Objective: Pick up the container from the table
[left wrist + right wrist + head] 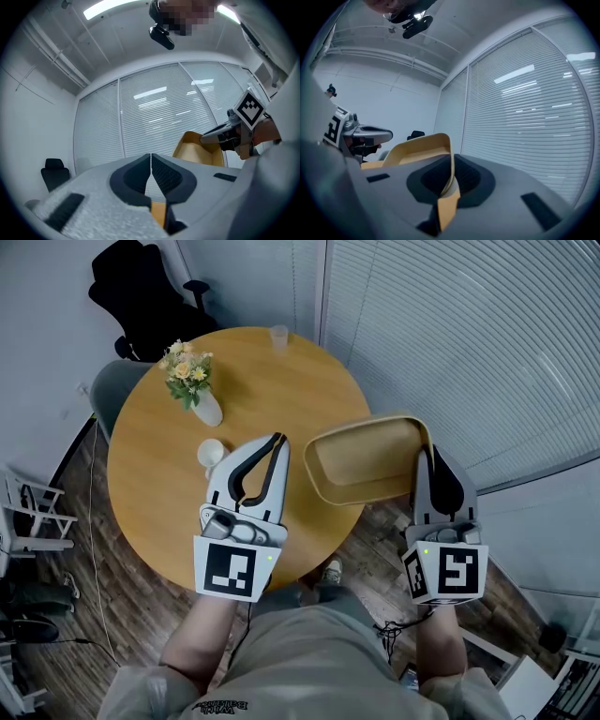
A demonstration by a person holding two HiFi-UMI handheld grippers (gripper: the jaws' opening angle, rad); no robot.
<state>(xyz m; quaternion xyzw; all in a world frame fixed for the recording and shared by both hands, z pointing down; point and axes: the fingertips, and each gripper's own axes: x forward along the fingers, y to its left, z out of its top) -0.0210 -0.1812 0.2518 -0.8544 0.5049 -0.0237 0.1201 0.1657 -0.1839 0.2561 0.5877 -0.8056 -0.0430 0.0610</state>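
The container (361, 460) is a shallow tan tray with rounded corners, held tilted over the near right edge of the round wooden table (281, 390). My right gripper (427, 456) is shut on its right rim; in the right gripper view the thin tan wall (419, 149) runs between the jaws of the right gripper (451, 161). My left gripper (274, 442) hovers over the table just left of the container, shut, with nothing seen at its tips. In the left gripper view, the left gripper (151, 155) has its jaws together, and the container (199, 151) shows off to the right.
On the table stand a white vase of flowers (199, 385), a small white cup (211, 454) near my left gripper, and a clear glass (278, 337) at the far edge. A black office chair (141, 296) stands behind the table. Window blinds (450, 343) fill the right side.
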